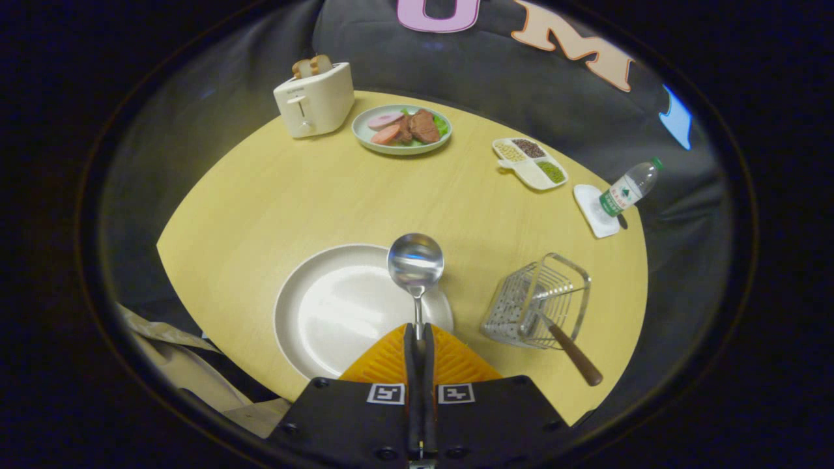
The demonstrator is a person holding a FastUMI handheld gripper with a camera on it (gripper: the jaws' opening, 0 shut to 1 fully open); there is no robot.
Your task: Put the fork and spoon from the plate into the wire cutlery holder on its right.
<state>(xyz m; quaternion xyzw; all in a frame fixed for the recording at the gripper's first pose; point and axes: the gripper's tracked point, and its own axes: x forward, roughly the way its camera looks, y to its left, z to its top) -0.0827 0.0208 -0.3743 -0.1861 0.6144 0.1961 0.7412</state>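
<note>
Pinching the shiny metal spoon point(416, 264) by its handle, our gripper point(420, 339) holds it above the round white plate point(332, 312); a brown-handled utensil point(573, 355), probably the fork, leans in the wire cutlery holder point(537, 299).

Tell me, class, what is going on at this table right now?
A hand-held gripper is shut on the handle of a spoon, holding its bowl above the empty white plate. The wire cutlery holder, right of the plate, already has a wooden-handled utensil leaning in it. The spoon is not yet in the holder.
</note>
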